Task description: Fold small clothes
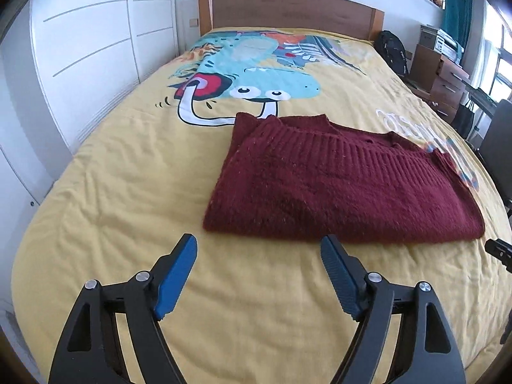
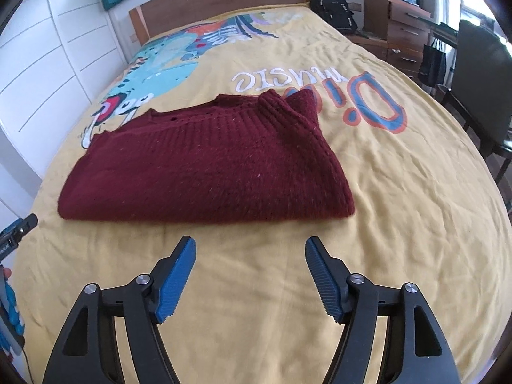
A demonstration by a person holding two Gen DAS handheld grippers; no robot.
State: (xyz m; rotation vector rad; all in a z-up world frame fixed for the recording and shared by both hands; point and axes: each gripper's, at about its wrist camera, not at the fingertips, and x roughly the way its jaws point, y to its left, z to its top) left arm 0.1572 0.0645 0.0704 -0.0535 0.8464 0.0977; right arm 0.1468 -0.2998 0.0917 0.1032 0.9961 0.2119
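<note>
A yellow bedspread [image 1: 105, 211] printed with a cartoon is seen stretching ahead of both grippers to a wooden headboard [image 1: 288, 9]. White cupboards [image 1: 89, 48] are set along its left edge; a backpack [image 2: 334, 8], drawers [image 2: 403, 32] and a dark chair [image 2: 480, 73] are set off its right edge. A folded maroon sweater [image 2: 204, 166] is laid on the spread just ahead of both grippers, its near folded edge straight, its ribbed edge at the far side. Bare spread is left around it on every side. The left gripper [image 1: 259, 246] is held wide with nothing between its blue pads [image 1: 176, 278], clear of the sweater's near left corner. The right gripper [image 2: 249, 248] is likewise held wide and empty, just short of the near edge.
</note>
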